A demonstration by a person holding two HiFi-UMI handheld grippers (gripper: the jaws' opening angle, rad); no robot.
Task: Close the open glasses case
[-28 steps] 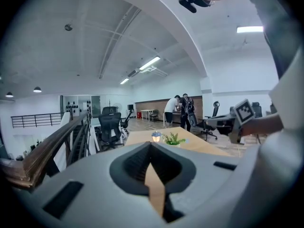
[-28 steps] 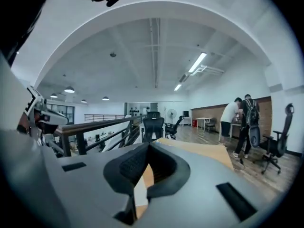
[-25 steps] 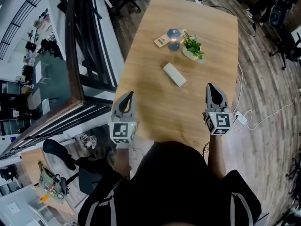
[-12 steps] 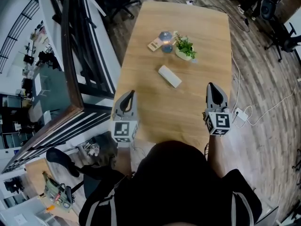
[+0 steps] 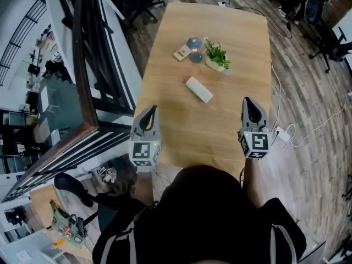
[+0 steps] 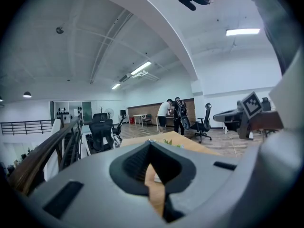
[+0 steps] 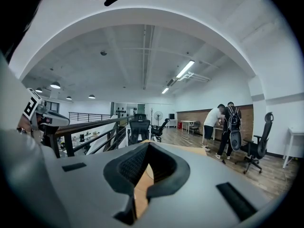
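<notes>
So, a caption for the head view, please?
Left gripper and right gripper, both shut, by the table; white case ahead.

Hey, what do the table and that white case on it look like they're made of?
Table: light wood or wood-look laminate, matte; faint grain runs along its length.
White case: probably smooth plastic or a coated hard shell, plain white with an even surface; too small to tell for sure.

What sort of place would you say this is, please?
Most likely an open-plan office on a mezzanine level: swivel office chairs stand on a wood floor, a long wooden table fills the middle, and a railing guards the drop to a lower floor.
</notes>
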